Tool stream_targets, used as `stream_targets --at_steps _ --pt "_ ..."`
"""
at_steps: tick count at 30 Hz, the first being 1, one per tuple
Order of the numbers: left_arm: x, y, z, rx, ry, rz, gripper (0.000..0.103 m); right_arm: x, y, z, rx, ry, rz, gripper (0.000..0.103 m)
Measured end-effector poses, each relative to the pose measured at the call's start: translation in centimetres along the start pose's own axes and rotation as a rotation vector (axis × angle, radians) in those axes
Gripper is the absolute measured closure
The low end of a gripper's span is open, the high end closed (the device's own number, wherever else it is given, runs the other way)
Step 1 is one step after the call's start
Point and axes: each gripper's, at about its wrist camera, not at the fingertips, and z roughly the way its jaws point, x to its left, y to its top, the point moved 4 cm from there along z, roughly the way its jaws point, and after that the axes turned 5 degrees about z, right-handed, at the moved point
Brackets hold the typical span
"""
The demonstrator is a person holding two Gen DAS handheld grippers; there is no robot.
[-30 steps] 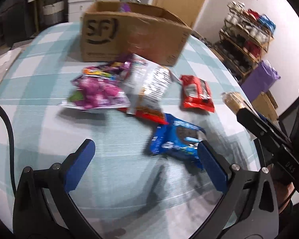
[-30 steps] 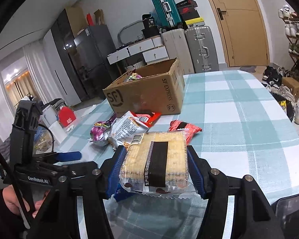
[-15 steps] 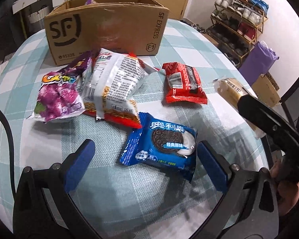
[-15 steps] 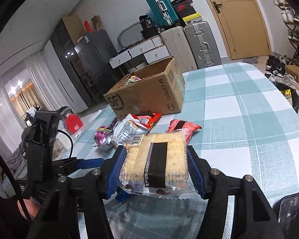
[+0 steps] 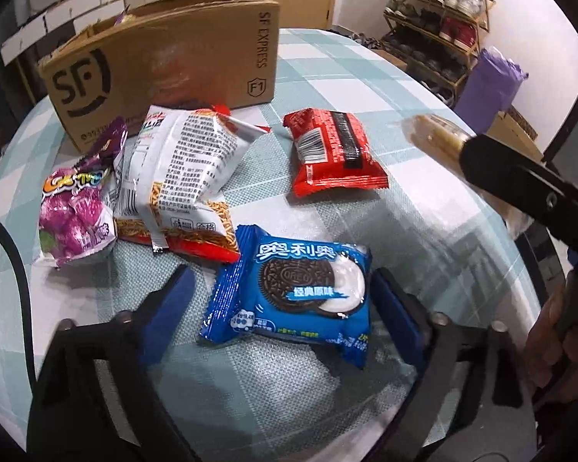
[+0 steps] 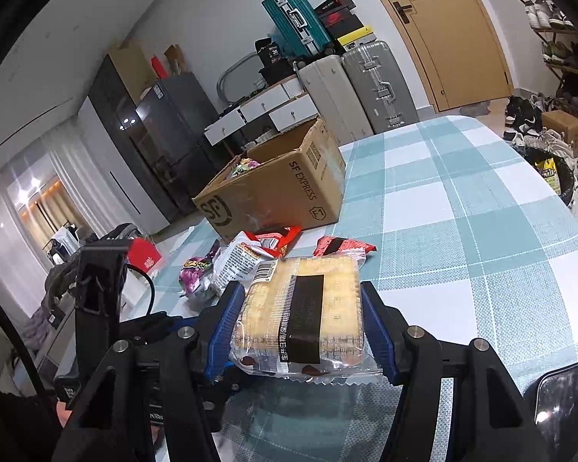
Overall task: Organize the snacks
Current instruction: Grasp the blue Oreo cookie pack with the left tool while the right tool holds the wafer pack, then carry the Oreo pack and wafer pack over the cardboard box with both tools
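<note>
table: teal-checked cloth point(image 5: 366, 77) | SF Express carton point(image 5: 165, 54) upper left, open-topped | noodle bag point(image 5: 181, 169), purple candy bag point(image 5: 77, 208), red packet point(image 5: 331, 154) mid-frame | left gripper point(image 5: 281, 304) half-wide, jaws just been closing, astride Oreo pack point(image 5: 293, 292), right pad touching | right gripper point(image 6: 300, 323) clamps cracker pack point(image 6: 304, 312), raised, lower centre

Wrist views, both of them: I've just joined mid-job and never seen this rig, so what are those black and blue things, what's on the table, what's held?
Those are two hand-held grippers, each carrying a camera looking along its blue fingers. Right gripper clamps a clear-wrapped pack of pale biscuits. Left gripper, whose fingers have just been closing, straddles a blue Oreo packet without pressing it yet. On the checked tablecloth lie a red packet, a white noodle-snack bag and a purple candy bag, before an open cardboard box.
</note>
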Motion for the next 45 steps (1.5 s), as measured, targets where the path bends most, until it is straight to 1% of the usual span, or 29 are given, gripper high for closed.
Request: stream_targets --at_steps 1,2,3,4,6,8,10,16,19,23,26,28,30,32,37,40,43,45 --pt "-0.1 0.0 -0.1 -0.001 -0.014 -0.002 0.025 0.0 0.0 0.0 0.001 0.003 0.001 0.042" --pt "0.0 0.0 -0.2 -0.003 -0.031 -0.006 0.034 0.0 0.0 0.0 0.001 0.004 0.001 0.042" --pt "0.2 0.0 -0.4 -0.005 -0.036 -0.013 0.041 0.0 0.0 0.0 0.002 0.006 0.002 0.042" --pt "0.3 0.0 -0.5 -0.005 -0.056 -0.023 0.043 0.0 0.0 0.0 0.004 0.008 0.005 0.042" --pt "0.4 -0.1 -1.0 -0.022 -0.096 -0.035 0.057 -0.1 0.0 0.1 0.008 0.01 0.014 0.042" --pt "0.4 -0.4 -1.6 -0.028 -0.104 -0.026 0.059 -0.3 0.1 0.2 0.011 0.01 0.025 0.042" --pt "0.4 -0.6 -2.0 -0.021 -0.128 -0.041 0.059 -0.6 0.2 0.2 0.009 0.008 0.037 0.042" --pt "1.0 -2.0 -3.8 -0.036 -0.132 -0.078 0.059 -0.4 0.2 -0.2 -0.01 -0.005 0.029 0.042" --pt "1.4 -2.9 -5.5 -0.059 -0.132 -0.089 0.059 0.0 0.1 -0.4 -0.018 -0.014 0.012 0.042" --pt "1.7 -4.1 -7.9 -0.086 -0.143 -0.108 0.059 -0.3 0.2 -0.2 -0.01 -0.034 0.019 0.042" --pt "2.3 -4.5 -10.3 -0.128 -0.16 -0.119 0.059 0.1 0.2 -0.4 -0.011 -0.039 0.037 0.042" --pt "2.4 -4.6 -11.4 -0.147 -0.168 -0.115 0.059 0.9 0.3 -0.9 -0.02 -0.027 0.038 0.042" --pt "2.4 -4.7 -12.4 -0.165 -0.185 -0.119 0.059 2.2 0.4 -1.5 -0.026 -0.019 0.011 0.042" --pt "2.5 -4.8 -13.7 -0.191 -0.187 -0.12 0.059 3.5 0.5 -2.1 -0.032 -0.01 -0.018 0.042" --pt "3.8 -4.8 -17.8 -0.282 -0.146 -0.132 0.059 7.2 1.5 -4.5 -0.069 0.03 -0.067 0.042" --pt "4.8 -4.4 -19.8 -0.317 -0.131 -0.144 0.059 9.6 2.3 -5.5 -0.083 0.05 -0.096 0.042" --pt "5.9 -3.6 -21.8 -0.346 -0.112 -0.151 0.059 12.1 3.2 -6.4 -0.095 0.089 -0.125 0.042" --pt "6.9 -3.1 -23.0 -0.347 -0.06 -0.159 0.059 13.5 3.9 -6.7 -0.099 0.112 -0.139 0.042"
